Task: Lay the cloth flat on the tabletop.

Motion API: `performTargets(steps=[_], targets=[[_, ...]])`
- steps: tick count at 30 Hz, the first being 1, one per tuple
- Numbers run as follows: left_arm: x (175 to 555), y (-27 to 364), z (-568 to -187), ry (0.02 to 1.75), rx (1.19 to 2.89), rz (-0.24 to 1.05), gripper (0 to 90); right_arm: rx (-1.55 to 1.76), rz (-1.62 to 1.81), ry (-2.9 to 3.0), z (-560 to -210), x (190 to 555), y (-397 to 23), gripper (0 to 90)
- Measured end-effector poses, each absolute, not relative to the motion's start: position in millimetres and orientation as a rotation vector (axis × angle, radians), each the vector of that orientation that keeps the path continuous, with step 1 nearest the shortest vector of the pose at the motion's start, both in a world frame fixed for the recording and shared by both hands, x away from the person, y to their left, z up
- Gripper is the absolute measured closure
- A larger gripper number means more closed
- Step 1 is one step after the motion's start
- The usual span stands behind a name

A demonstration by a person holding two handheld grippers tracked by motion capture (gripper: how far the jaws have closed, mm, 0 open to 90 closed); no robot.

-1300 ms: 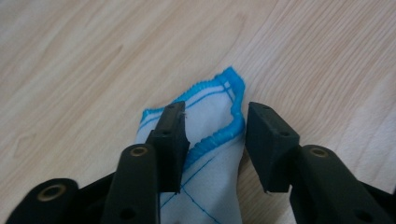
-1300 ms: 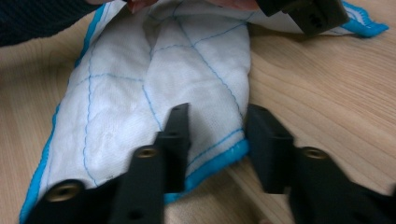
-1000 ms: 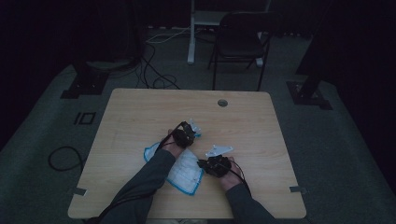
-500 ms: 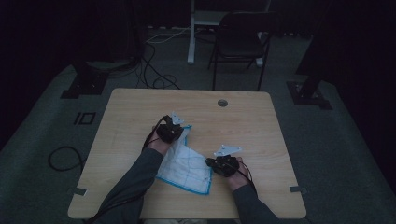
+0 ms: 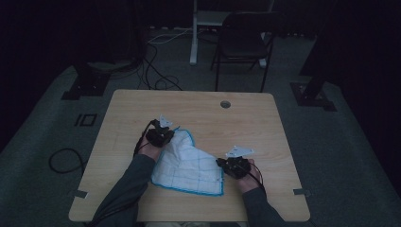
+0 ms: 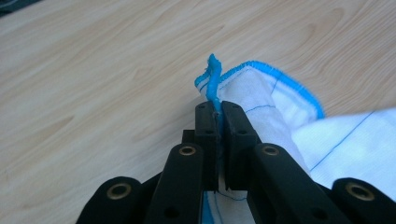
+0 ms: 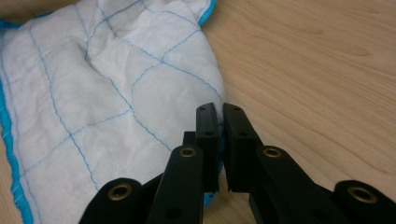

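Note:
A white cloth (image 5: 189, 163) with a blue hem and a thin blue grid lies partly spread on the wooden table (image 5: 246, 123). My left gripper (image 5: 163, 135) holds its far left corner; in the left gripper view the jaws (image 6: 217, 114) are shut on the blue edge of the cloth (image 6: 261, 93), which sticks up past the tips. My right gripper (image 5: 227, 165) sits at the cloth's near right edge. In the right gripper view its jaws (image 7: 220, 116) are shut on the edge of the cloth (image 7: 116, 93), which spreads away to the left.
The table has a round cable hole (image 5: 225, 104) near its far edge. A dark chair (image 5: 241, 45) stands behind the table, and cables (image 5: 156, 71) lie on the floor at the back left. Bare wood surrounds the cloth on all sides.
My left gripper has pulled its corner of the cloth up and to the left, and the right gripper has drawn back to the right. The cloth has opened from a bunched strip into a wider sheet.

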State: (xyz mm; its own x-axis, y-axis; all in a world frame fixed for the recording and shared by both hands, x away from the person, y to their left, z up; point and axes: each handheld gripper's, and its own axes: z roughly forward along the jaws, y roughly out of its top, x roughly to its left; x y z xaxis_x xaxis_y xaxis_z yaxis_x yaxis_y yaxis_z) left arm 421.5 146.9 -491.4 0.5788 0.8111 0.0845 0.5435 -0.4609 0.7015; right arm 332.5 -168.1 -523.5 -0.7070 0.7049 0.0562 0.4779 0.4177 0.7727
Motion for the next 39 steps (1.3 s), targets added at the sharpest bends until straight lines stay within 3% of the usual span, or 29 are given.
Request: performTargets(steps=[11, 18, 26, 39], targets=[[422, 170, -511, 1.204, 2.172, 0.537, 86.7, 1.068, 1.184, 2.353, -518, 331, -185, 86.5], [416, 168, -508, 1.209, 2.152, 0.546, 76.6, 1.026, 1.185, 2.388, -519, 320, -175, 86.4], [395, 135, -485, 1.065, 2.176, 0.591, 73.2, 0.959, 1.224, 2.455, -524, 306, -154, 86.0], [371, 47, -486, 0.787, 2.272, 0.450, 72.4, 0.949, 1.279, 2.518, -532, 305, -151, 85.3]])
